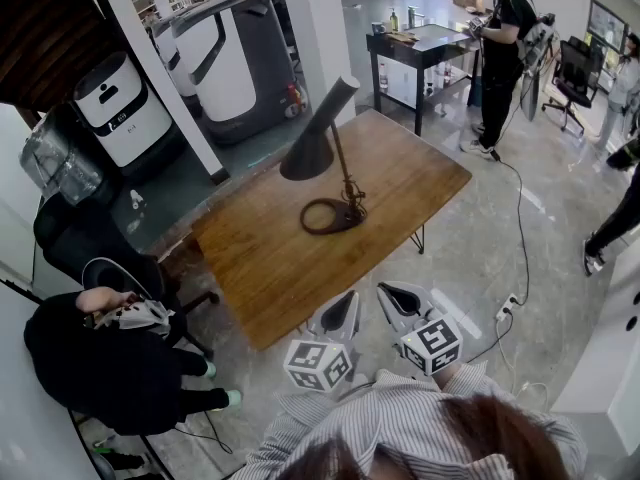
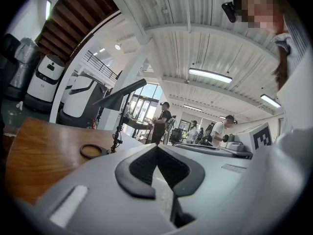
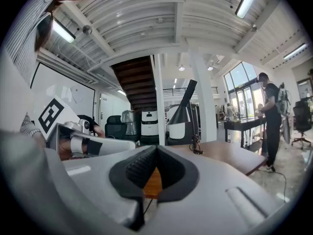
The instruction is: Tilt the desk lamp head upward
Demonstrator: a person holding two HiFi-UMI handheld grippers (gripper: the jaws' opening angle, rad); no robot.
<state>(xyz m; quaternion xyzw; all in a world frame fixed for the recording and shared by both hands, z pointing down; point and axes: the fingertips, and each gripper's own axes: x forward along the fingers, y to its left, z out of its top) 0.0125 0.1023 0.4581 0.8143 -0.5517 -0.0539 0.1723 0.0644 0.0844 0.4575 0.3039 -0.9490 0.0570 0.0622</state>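
Observation:
A black desk lamp stands on the wooden table (image 1: pixel 270 258), its ring base (image 1: pixel 328 215) near the middle and its cone head (image 1: pixel 312 143) tipped down to the left. The left gripper view shows the lamp head (image 2: pixel 120 94) and ring base (image 2: pixel 91 151) far ahead; in the right gripper view the lamp head (image 3: pixel 183 106) stands beyond the table. My left gripper (image 1: pixel 350 298) and right gripper (image 1: pixel 385 290) hover side by side off the table's near edge, well short of the lamp. Both are shut with nothing between the jaws.
A seated person in black (image 1: pixel 110 353) is by an office chair at the left. White machines (image 1: pixel 215 58) stand behind the table. Another person (image 1: pixel 505 53) stands by a dark side table (image 1: pixel 420 48) at the back right. A cable (image 1: pixel 520 238) runs across the floor.

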